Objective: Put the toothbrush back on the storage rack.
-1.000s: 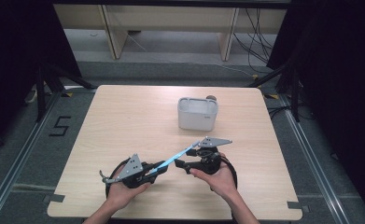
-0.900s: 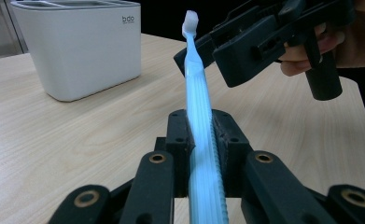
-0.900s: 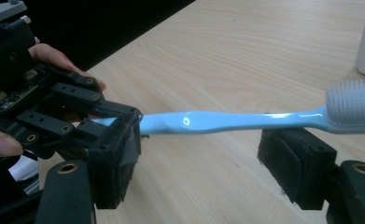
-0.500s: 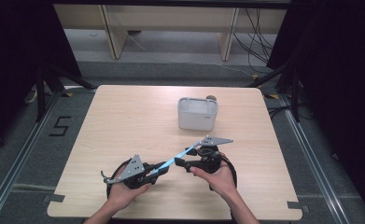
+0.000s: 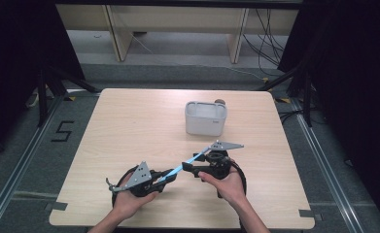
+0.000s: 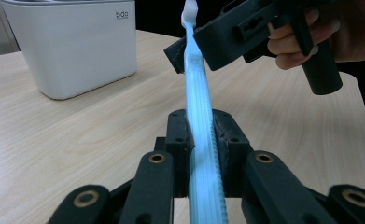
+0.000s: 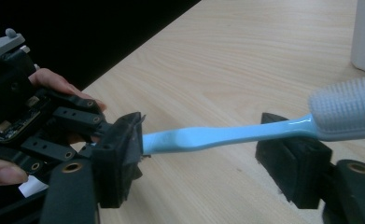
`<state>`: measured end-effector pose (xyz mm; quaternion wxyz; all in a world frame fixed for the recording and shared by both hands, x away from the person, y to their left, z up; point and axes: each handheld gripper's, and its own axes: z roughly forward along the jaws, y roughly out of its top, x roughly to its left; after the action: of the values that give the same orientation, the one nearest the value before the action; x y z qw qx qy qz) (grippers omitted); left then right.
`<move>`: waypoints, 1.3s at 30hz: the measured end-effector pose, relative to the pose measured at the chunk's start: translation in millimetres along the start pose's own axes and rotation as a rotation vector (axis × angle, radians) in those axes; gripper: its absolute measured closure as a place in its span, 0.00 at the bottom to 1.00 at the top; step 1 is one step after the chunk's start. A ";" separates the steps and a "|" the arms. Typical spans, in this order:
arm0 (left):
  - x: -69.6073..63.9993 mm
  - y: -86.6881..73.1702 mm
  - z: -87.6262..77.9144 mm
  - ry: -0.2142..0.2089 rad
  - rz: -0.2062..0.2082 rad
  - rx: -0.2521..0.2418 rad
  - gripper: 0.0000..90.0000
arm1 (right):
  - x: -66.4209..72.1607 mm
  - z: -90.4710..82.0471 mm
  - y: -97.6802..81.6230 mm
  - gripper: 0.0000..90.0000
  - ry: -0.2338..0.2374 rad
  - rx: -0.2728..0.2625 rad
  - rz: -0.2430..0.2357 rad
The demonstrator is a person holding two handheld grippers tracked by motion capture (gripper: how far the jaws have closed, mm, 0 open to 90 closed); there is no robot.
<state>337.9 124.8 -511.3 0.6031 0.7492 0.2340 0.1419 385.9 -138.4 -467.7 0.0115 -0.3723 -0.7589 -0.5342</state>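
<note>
The left gripper clamps the blue toothbrush handle above the worktop. The right gripper's fingers have just been closing around the neck, not yet pinching — a handover toward the white holder seems under way.

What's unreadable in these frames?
- Toothbrush handle end: left gripper view, clamped inside the jaws and cut by the bottom edge.
- Bin contents: high view, walls hide them.
- Brown thing behind the bin: too small to identify.
- Bristle tip: right gripper view, cut by the right edge.
</note>
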 end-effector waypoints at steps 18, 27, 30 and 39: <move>-13.5 0.3 7.7 -0.053 0.067 0.042 0.71 | -0.2 -7.4 2.6 0.96 0.120 -0.073 0.071; -16.6 6.0 3.8 -0.071 0.052 0.025 0.66 | 3.5 -13.9 9.1 0.97 0.116 -0.103 0.044; -16.5 8.2 2.3 -0.076 0.038 0.001 0.65 | 5.4 -17.4 12.5 0.97 0.111 -0.108 0.047; -15.9 12.0 -2.7 -0.067 0.041 -0.020 0.63 | 4.2 -27.3 23.8 0.97 0.071 -0.145 0.012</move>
<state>325.1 116.8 -497.9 0.6150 0.7522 0.1967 0.1315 386.3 -154.9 -435.1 0.0147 -0.3576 -0.7152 -0.6003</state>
